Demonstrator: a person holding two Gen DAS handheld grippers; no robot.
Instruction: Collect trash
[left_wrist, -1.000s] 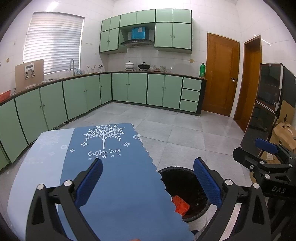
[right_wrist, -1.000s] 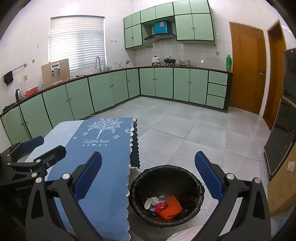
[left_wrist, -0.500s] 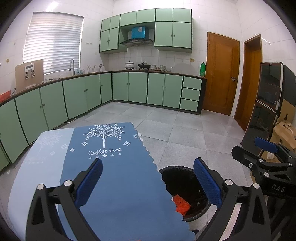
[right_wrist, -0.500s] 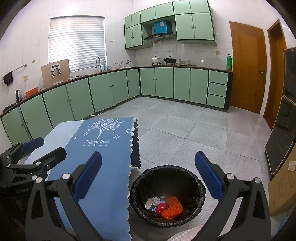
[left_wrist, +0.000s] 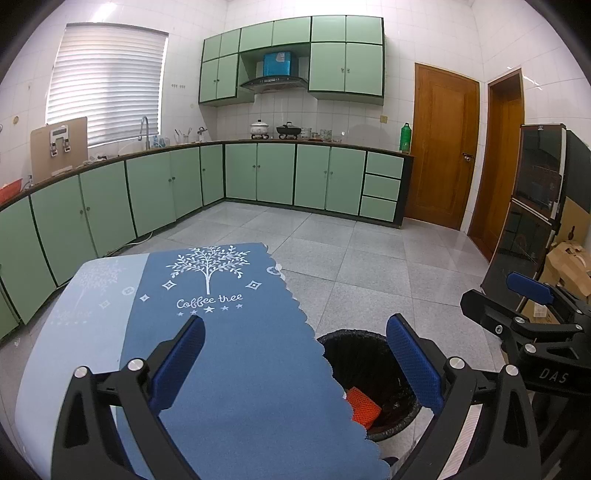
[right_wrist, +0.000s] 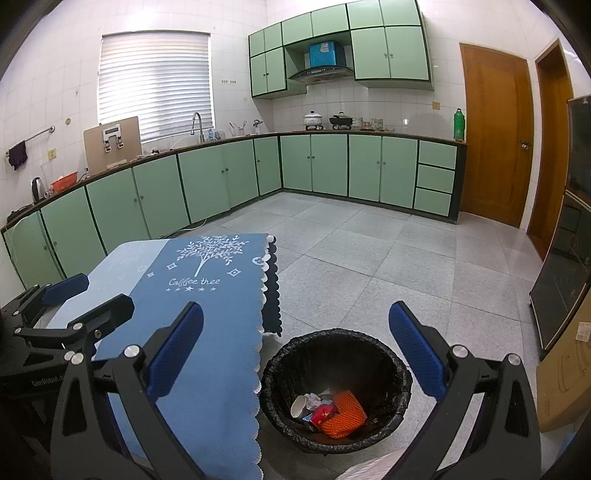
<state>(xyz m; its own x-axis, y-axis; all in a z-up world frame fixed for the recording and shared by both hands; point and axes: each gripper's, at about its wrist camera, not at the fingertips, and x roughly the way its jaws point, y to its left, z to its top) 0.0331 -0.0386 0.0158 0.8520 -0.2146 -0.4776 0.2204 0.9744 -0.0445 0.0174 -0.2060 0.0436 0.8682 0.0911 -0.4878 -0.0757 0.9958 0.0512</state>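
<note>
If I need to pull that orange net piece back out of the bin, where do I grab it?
Take the orange net by its raised upper edge, coming straight down through the bin mouth with the right gripper. It lies tilted on top of the other trash, so that edge looks free; the bin walls block any side approach.

tablecloth (right_wrist: 207, 332) blue, white tree print | bin (right_wrist: 369, 347) black | cabinets (right_wrist: 207, 177) green

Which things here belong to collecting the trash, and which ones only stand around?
Belong to the job:
- black bin on the floor beside the table
- trash inside it: orange net, white cup, red wrapper
- left gripper and right gripper, both open and empty

Standing around:
- blue tablecloth
- green bottle on the counter
- pots on the stove
- cardboard box
</note>
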